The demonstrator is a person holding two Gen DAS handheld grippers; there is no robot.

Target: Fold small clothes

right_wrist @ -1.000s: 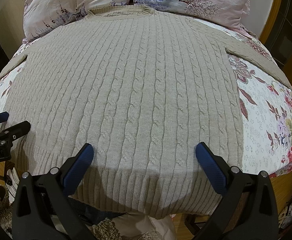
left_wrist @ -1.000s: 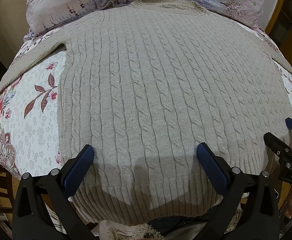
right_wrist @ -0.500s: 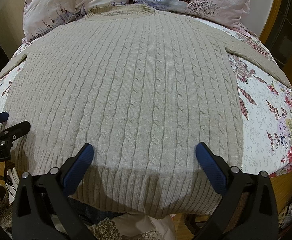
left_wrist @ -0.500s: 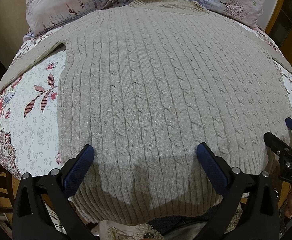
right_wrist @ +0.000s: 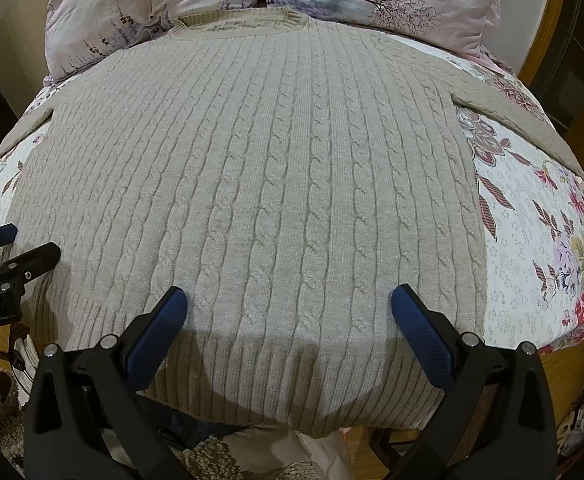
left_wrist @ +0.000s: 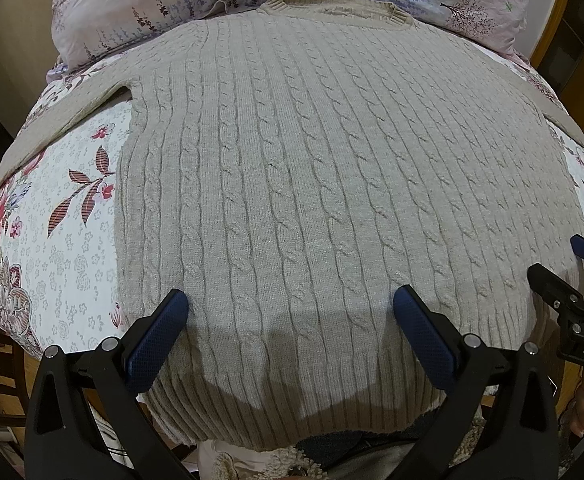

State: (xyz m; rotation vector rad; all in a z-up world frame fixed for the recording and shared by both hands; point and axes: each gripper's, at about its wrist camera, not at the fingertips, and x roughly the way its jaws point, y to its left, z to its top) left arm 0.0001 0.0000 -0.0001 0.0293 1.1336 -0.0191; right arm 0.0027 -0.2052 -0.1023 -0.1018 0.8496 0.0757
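Note:
A beige cable-knit sweater (left_wrist: 312,168) lies flat on a floral bedsheet (left_wrist: 63,248), collar (left_wrist: 336,4) at the far side, sleeves spread out to both sides. It also fills the right wrist view (right_wrist: 259,184). My left gripper (left_wrist: 289,312) is open and empty, hovering above the left part of the ribbed hem. My right gripper (right_wrist: 287,308) is open and empty above the right part of the hem. Each gripper shows at the edge of the other's view: the right one in the left wrist view (left_wrist: 572,284), the left one in the right wrist view (right_wrist: 11,252).
Two floral pillows (left_wrist: 171,4) (right_wrist: 392,0) lie beyond the collar. The sheet (right_wrist: 532,248) shows beside the sweater on both sides. The wooden bed frame (right_wrist: 572,364) lies at the near edge and a wooden headboard post (left_wrist: 552,20) at the far right.

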